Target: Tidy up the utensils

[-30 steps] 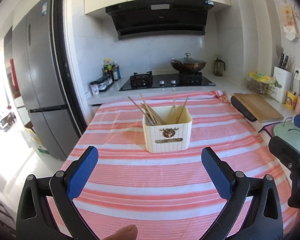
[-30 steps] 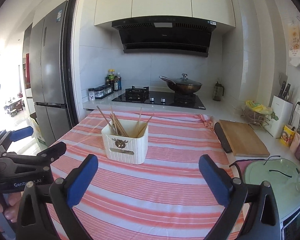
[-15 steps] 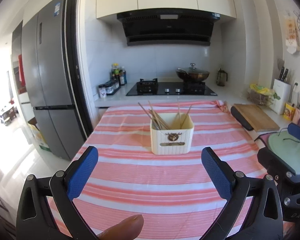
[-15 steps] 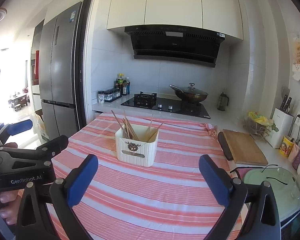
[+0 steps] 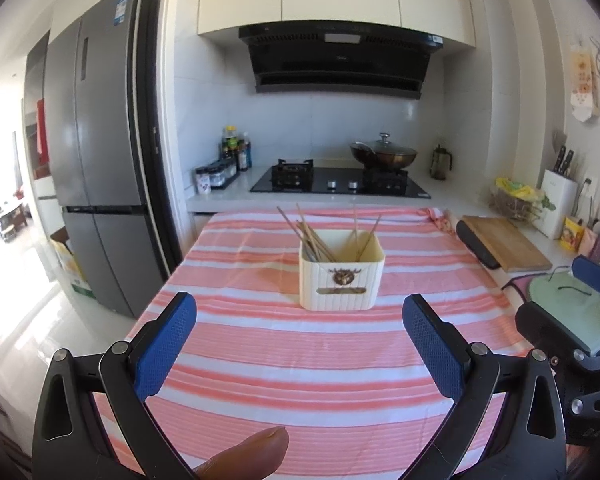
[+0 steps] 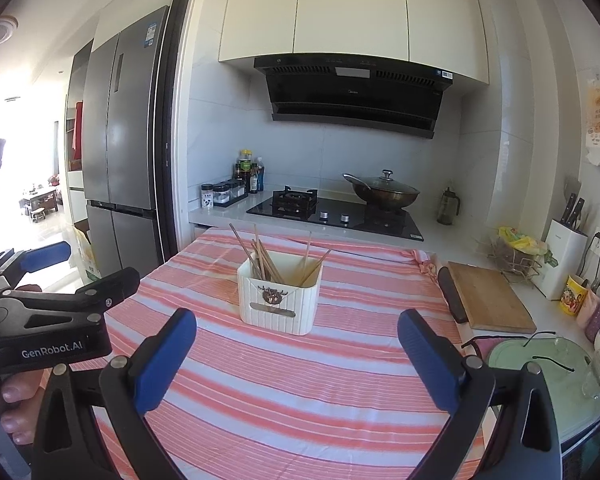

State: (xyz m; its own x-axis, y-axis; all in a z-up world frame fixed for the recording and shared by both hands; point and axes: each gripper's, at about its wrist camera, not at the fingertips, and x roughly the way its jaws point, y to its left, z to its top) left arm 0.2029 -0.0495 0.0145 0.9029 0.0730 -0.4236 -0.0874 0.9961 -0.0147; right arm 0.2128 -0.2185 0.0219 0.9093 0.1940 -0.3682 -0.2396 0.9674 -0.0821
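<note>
A cream ribbed holder (image 5: 341, 276) with several wooden chopsticks (image 5: 314, 236) standing in it sits mid-table on the pink striped cloth (image 5: 300, 360). It also shows in the right wrist view (image 6: 279, 298), with the chopsticks (image 6: 266, 260) leaning in it. My left gripper (image 5: 300, 342) is open and empty, held back over the near part of the table. My right gripper (image 6: 298, 354) is open and empty, to the right of the left one. Neither touches the holder.
A wooden cutting board (image 5: 504, 242) and a green glass lid (image 5: 572, 312) lie right of the table. A hob with a lidded wok (image 5: 382, 154) is behind, a fridge (image 5: 96, 168) at the left. A knife block (image 6: 564, 256) and cups stand at the far right.
Both grippers have pulled back and tilted up, so the holder looks smaller and farther. Both jaws stayed open. The holder and chopsticks have not moved.
</note>
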